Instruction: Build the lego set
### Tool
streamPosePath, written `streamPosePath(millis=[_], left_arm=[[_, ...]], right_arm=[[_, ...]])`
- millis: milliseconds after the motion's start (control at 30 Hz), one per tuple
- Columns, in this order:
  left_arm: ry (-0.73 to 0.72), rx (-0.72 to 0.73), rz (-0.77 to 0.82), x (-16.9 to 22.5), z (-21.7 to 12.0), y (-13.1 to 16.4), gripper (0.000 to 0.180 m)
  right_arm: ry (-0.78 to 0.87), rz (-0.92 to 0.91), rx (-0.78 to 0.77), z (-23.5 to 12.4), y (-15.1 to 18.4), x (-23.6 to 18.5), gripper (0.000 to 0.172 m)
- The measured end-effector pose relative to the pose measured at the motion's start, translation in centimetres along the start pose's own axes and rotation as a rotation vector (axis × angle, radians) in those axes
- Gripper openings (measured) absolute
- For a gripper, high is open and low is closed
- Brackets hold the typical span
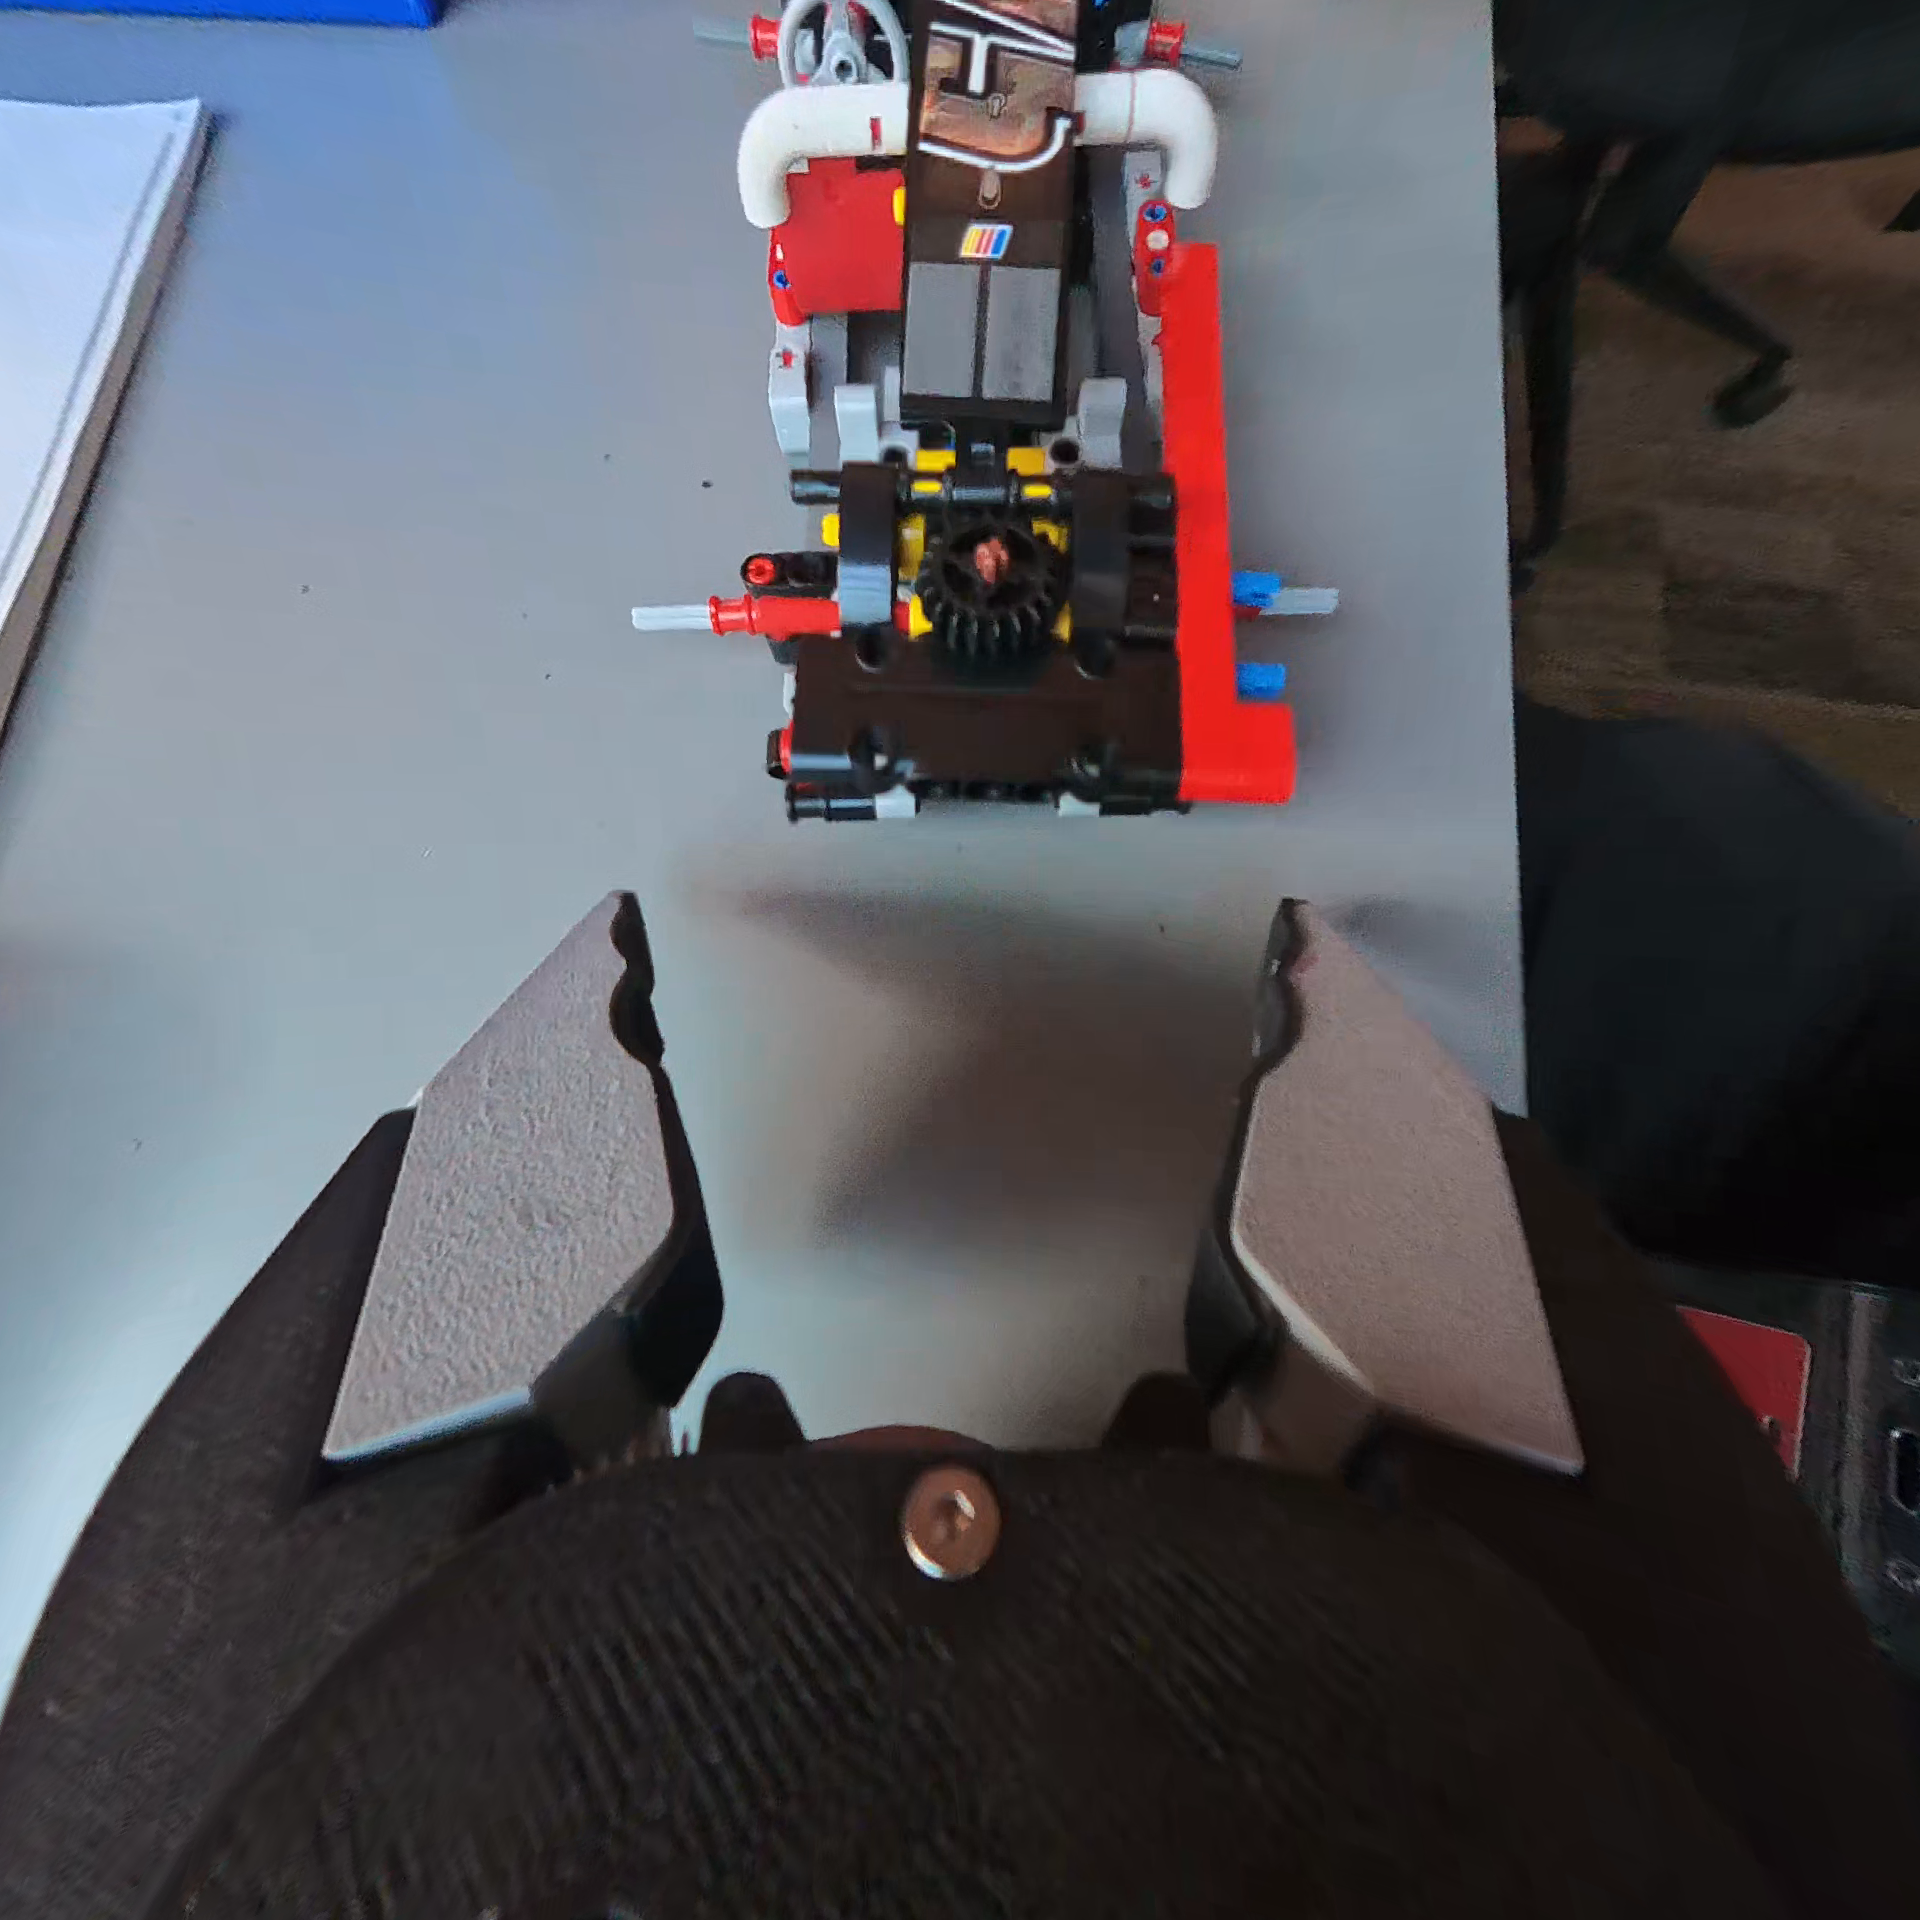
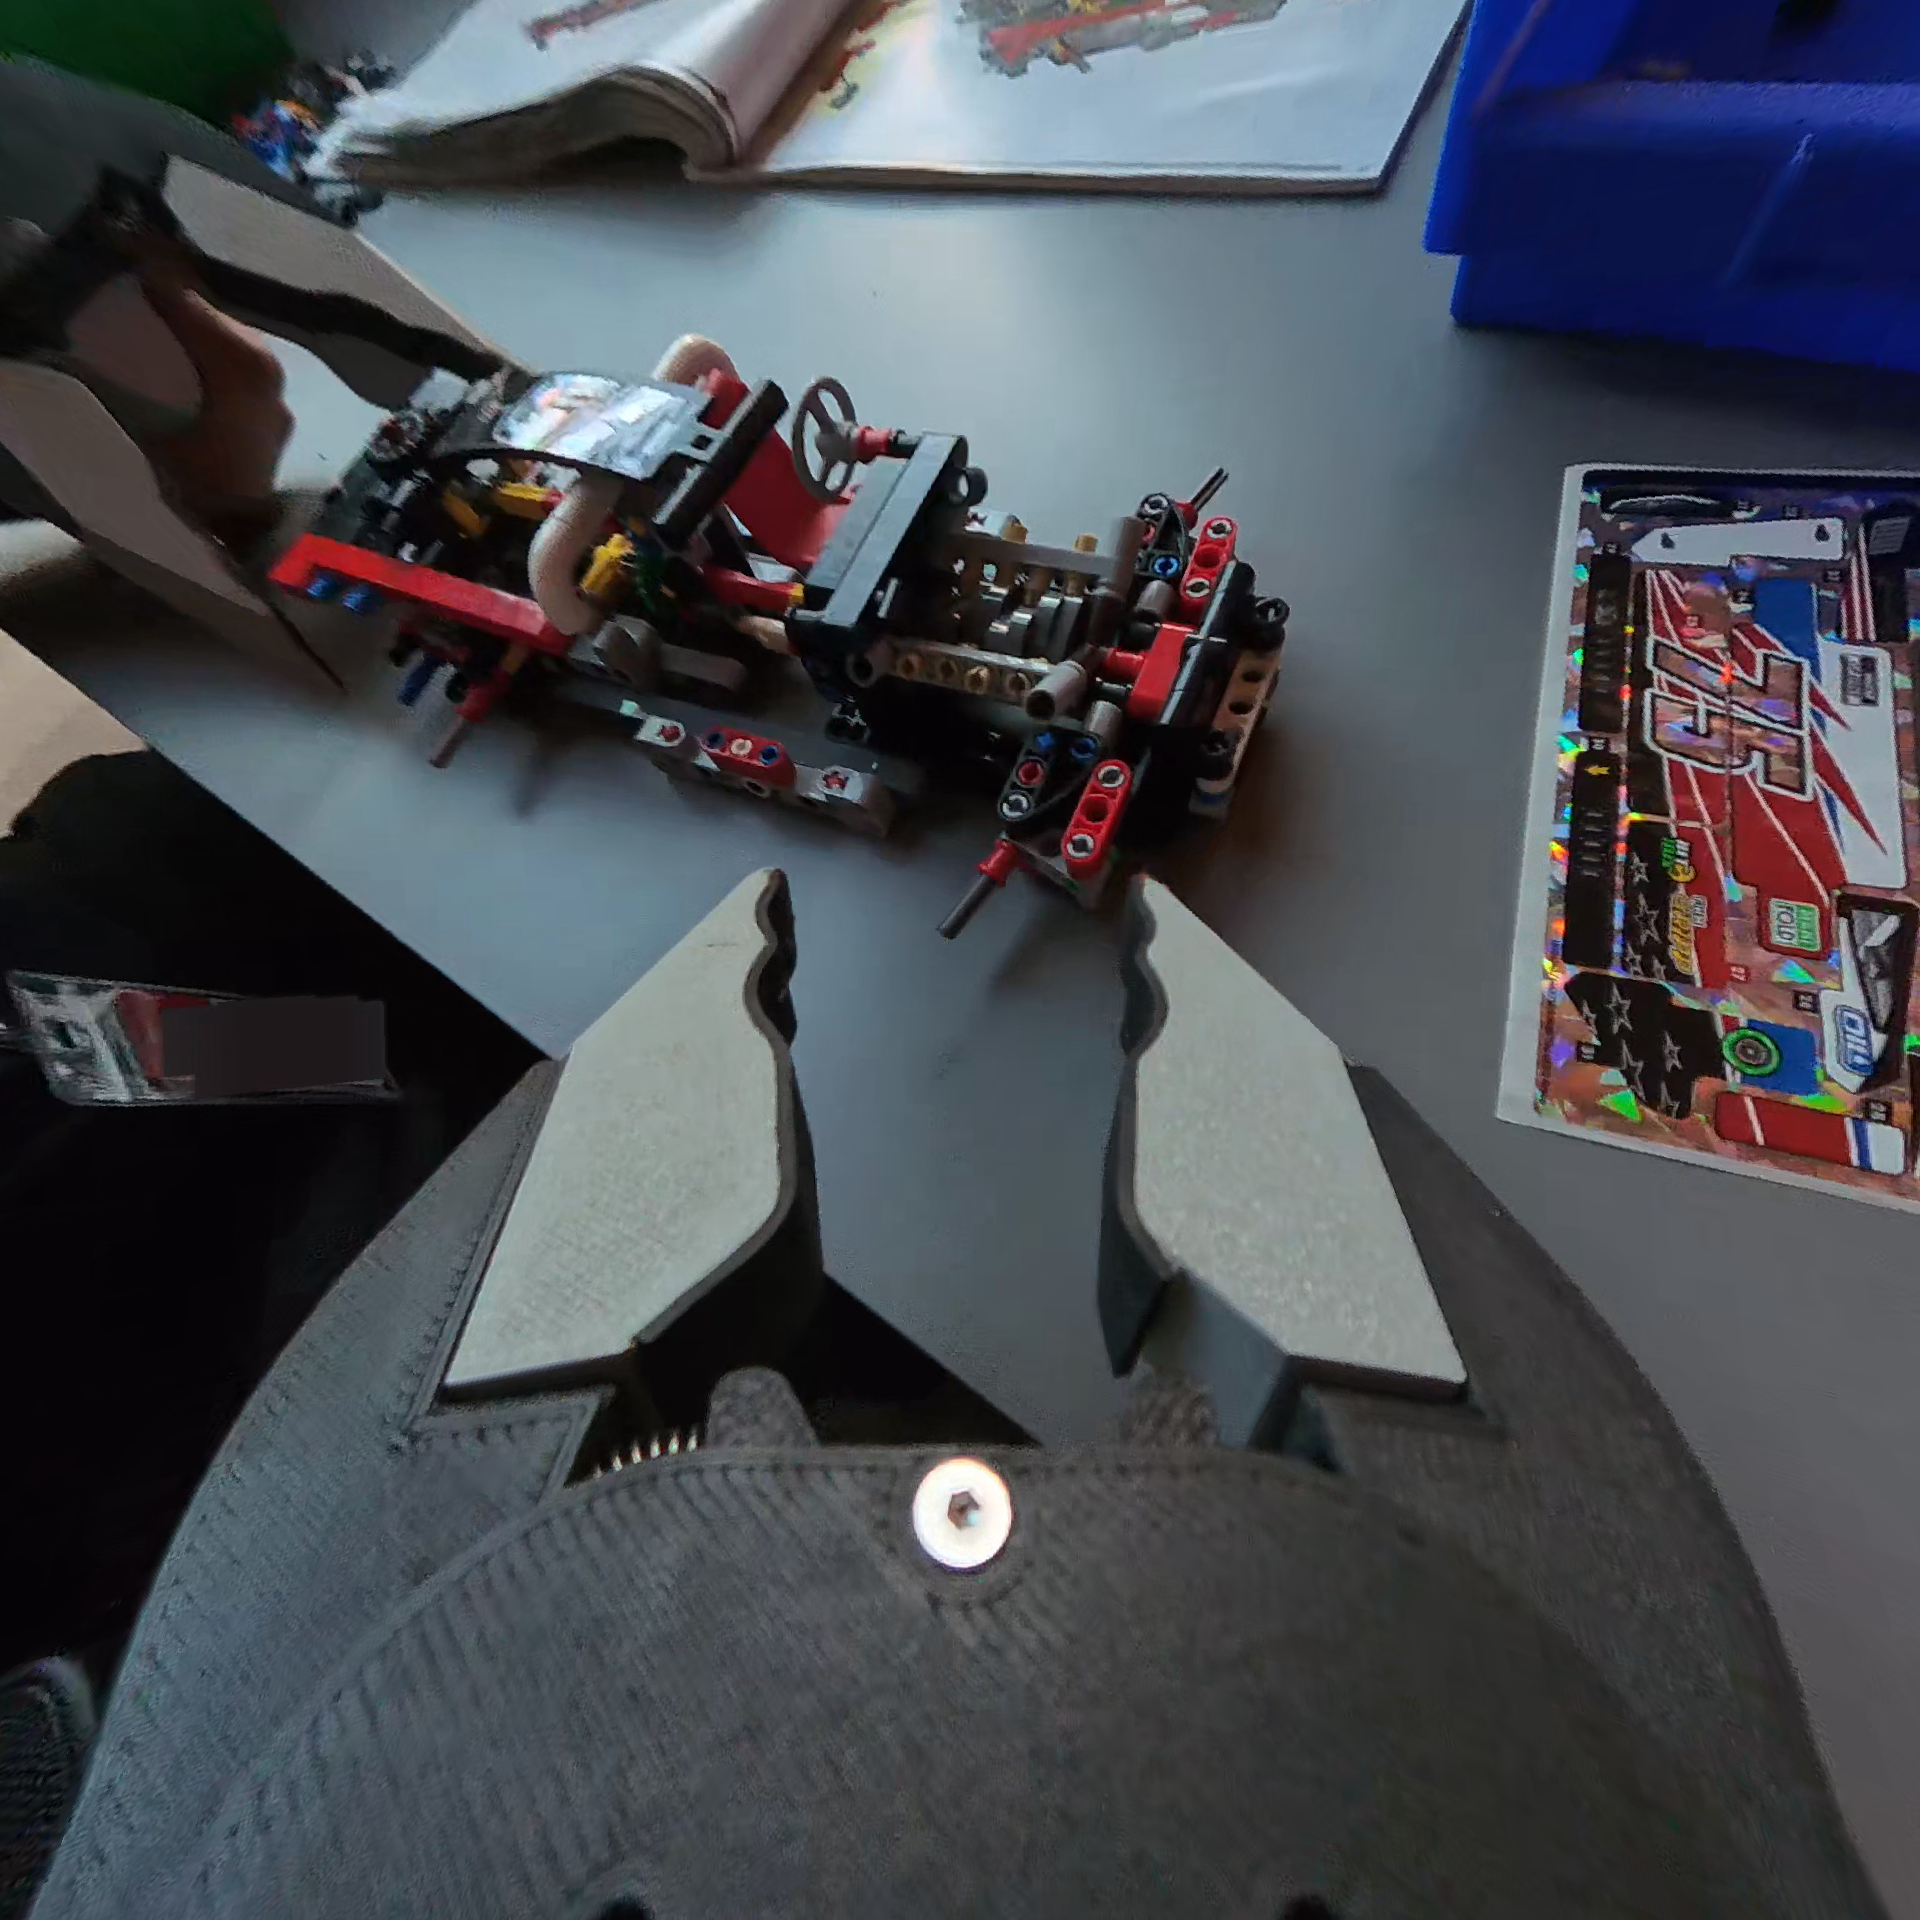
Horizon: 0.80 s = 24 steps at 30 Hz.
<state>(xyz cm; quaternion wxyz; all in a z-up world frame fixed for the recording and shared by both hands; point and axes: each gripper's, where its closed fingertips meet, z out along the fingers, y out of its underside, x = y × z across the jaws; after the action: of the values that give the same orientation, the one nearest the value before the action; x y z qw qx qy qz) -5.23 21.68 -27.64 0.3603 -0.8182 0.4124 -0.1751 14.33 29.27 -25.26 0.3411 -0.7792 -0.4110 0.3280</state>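
Grey worktop carries half-built toy brick car chassis, upper centre of left wrist view. Left claw wide open, empty, just short of car's rear gear. Right claw partly open, empty, fingertip near car's front axle pin. Sticker sheet right; instruction booklet top.

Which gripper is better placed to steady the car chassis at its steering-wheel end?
Probably right: its open jaws sit just short of the brick-built car chassis there. The left gripper, open and empty, faces the opposite gear end.
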Motion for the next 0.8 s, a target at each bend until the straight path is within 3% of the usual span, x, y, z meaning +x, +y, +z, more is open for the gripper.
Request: streamPosePath(millis=[167,367,533,800], left_arm=[[0.065,-0.037,-0.028,0.3,1.4,-0.4,0.113],[0.075,-0.019,-0.043,0.0,1.7,-1.0,0.095],[0.116,-0.005,-0.044,0.0,1.5,-1.2,0.078],[0.171,0.02,-0.1,0.9,-0.6,0.2,0.084]], right_arm=[[0.075,-0.068,-0.049,1.2,0.7,1.3,0.061],[0.087,-0.124,-0.02,1.4,0.3,0.2,0.059],[0.233,-0.23,-0.05,0.8,0.5,0.0,0.054],[0.279,-0.215,0.061,-1.2,-0.8,-0.8,0.05]])
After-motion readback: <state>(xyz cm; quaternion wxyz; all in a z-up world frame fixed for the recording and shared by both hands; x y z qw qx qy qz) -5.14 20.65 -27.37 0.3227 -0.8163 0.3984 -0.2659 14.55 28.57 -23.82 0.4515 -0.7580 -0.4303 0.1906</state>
